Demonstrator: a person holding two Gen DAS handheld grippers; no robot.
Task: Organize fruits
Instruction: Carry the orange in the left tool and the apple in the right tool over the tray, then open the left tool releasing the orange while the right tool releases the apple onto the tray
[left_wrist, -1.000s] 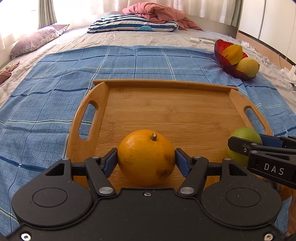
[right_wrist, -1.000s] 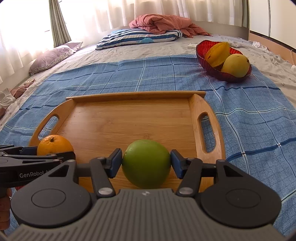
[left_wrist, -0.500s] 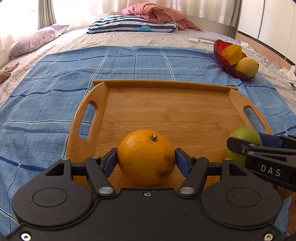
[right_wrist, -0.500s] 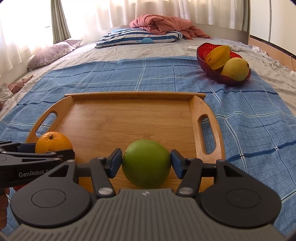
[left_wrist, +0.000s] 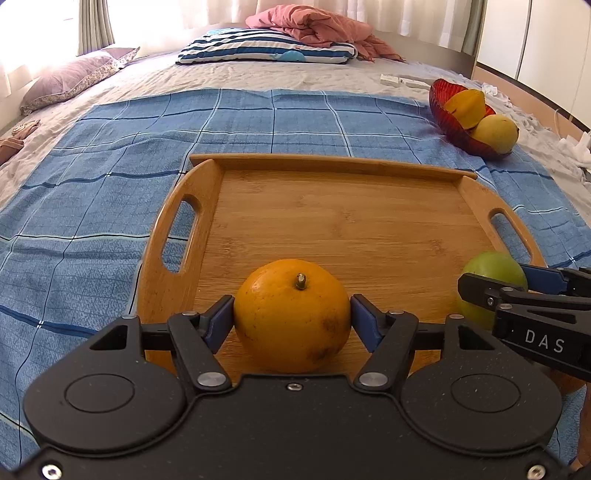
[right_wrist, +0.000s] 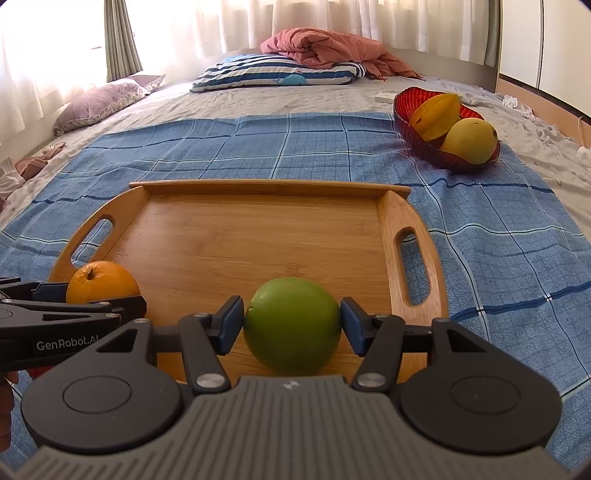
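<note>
- Barely anything has shifted over the last second: the orange (left_wrist: 291, 315) sits pinched between the blue pads (left_wrist: 218, 323) of the left gripper (left_wrist: 291, 321), stem up, over the near edge of the wooden tray (left_wrist: 347, 225), just as it did a moment ago.
- Beside it, the right gripper (right_wrist: 291, 326) is clamped on the green fruit (right_wrist: 291, 325), likewise at the tray's near edge; its position against the tray has changed only slightly, with the view now sitting a touch closer and lower.
- Whether either fruit rests on the wood or hangs just above it cannot be told from these views.
- The tray's floor beyond the two fruits is bare, lying on a blue checked blanket (left_wrist: 110, 177) spread across the bed.
- Well apart, at the far right of the blanket, a red bowl (right_wrist: 410, 122) holds a yellow mango-like fruit (right_wrist: 469, 142) and an orange-yellow fruit (right_wrist: 436, 114).
- A striped pillow (right_wrist: 273, 74) and a pink quilt (right_wrist: 332, 46) lie at the head of the bed.
- The near-stillness suggests a pause with both fruits gripped; judging by the bowl already holding fruit, the carry towards it may be the step ahead, though that is a guess.
</note>
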